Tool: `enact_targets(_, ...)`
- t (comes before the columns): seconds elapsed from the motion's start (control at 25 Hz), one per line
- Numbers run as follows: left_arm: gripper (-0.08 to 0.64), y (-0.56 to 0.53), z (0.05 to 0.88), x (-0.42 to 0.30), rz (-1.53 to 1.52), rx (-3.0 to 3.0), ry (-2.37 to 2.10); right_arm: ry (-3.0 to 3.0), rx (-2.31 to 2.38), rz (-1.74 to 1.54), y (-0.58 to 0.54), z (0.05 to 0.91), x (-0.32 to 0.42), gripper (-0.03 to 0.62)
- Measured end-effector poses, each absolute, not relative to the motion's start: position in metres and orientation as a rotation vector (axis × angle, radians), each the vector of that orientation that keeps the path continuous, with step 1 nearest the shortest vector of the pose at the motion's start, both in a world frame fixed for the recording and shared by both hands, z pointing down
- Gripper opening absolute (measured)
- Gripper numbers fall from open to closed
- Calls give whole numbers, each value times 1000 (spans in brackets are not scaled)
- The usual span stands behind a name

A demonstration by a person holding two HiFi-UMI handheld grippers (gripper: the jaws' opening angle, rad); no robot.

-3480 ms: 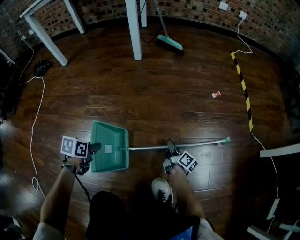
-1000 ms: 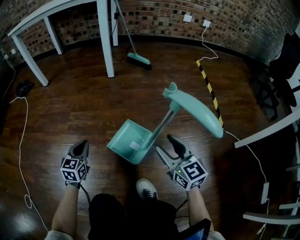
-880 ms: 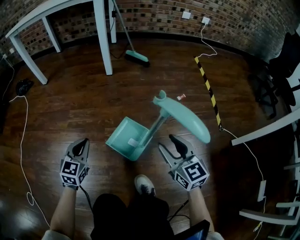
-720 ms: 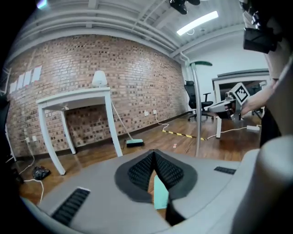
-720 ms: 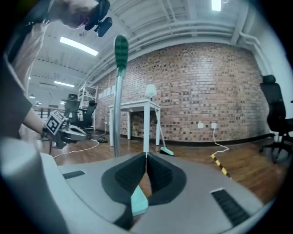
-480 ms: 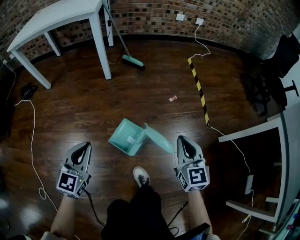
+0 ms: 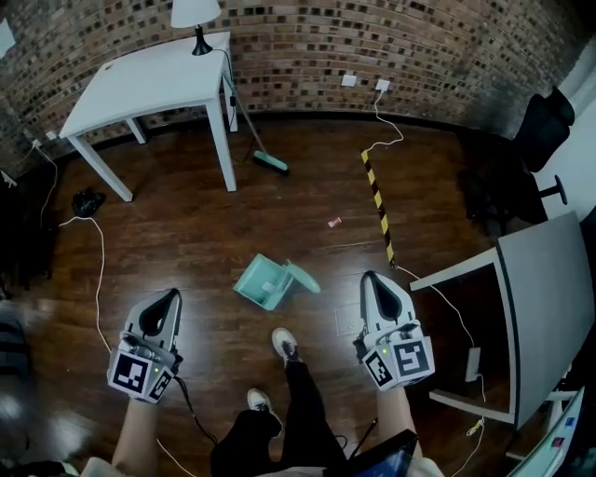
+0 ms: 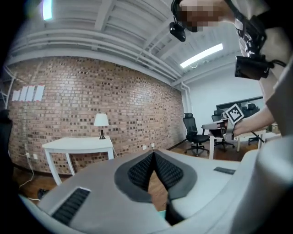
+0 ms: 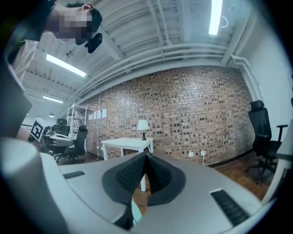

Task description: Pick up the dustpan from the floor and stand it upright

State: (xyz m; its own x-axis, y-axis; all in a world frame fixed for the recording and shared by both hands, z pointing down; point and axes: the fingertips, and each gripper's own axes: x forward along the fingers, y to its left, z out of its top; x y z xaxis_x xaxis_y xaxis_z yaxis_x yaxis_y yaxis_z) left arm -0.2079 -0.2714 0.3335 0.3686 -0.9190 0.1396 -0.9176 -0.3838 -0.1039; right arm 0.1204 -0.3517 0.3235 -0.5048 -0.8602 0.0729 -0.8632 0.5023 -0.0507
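Head view: dustpan seems upright on floor; left hand-held gripper, right hand-held gripper clenched, empty. Looks done; next, just rest.

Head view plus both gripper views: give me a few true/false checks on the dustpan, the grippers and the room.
1. The dustpan stands on the floor, clear of both grippers. True.
2. One gripper grips the dustpan's handle. False: the left gripper and the right gripper are both shut on nothing.
3. The right gripper's jaws are together. True.
4. The broom lies on the table. False: the broom has its head on the floor beside a leg of the white table.
5. A lamp stands on the white table. True.
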Motion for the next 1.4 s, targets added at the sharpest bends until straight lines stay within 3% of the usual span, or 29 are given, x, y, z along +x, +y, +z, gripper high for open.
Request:
enact_targets(0.44,2,-159,145,-203,-199,-2444,1782,-2862,1520,27,-240,133,95,-20)
enact_targets(0.76,2,-122,114,-182,-79,-2472,1858,-2937,1509,-3,-201,93,105,-20)
enact_targets(1.4,3,-94,136,-126,-127,-2508,1905,-3033,1288,87,-165,112,107,-20)
